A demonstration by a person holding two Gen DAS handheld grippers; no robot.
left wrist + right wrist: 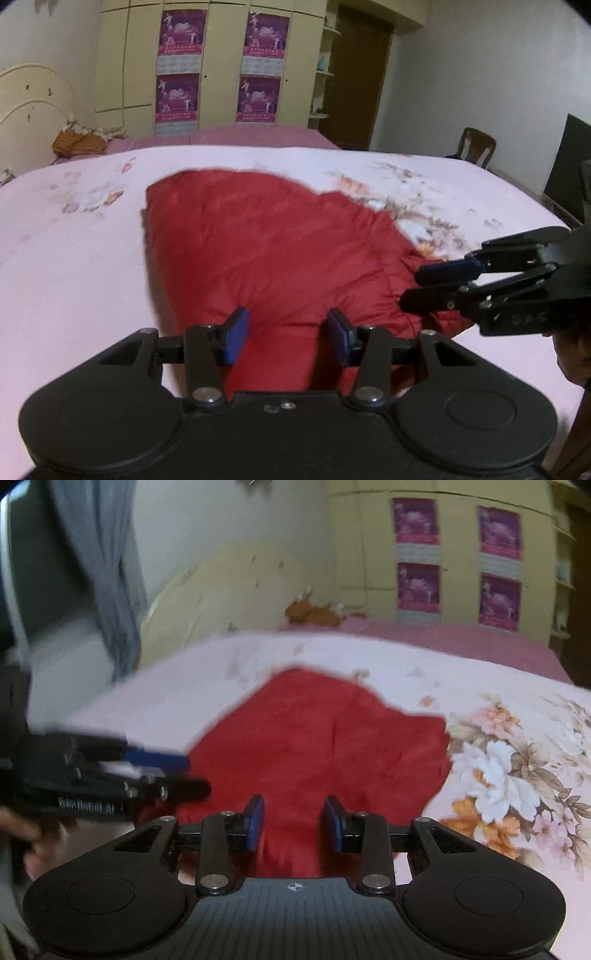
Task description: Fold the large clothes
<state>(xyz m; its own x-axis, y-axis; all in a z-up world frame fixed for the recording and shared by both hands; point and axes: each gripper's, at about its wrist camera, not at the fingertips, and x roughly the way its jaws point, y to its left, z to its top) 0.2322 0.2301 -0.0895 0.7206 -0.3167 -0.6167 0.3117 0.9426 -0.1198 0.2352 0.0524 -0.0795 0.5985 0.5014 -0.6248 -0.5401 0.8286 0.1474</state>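
A large red padded garment (pixel 266 240) lies bunched on the pink floral bed cover (pixel 74 266); it also shows in the right wrist view (pixel 325 734). My left gripper (pixel 284 336) is open and empty, hovering over the garment's near edge. My right gripper (pixel 293 823) is open and empty, also above the near edge. Each gripper shows in the other's view: the right one (pixel 417 288) at the garment's right corner, the left one (pixel 192 775) at its left side, blurred.
A cream headboard (pixel 29 107) and an orange cloth heap (pixel 77 142) lie at the bed's far left. A wardrobe with purple posters (pixel 218 62) stands behind. A wooden chair (pixel 476 146) and a dark panel (pixel 569 166) stand on the right. A grey curtain (pixel 107 572) hangs left.
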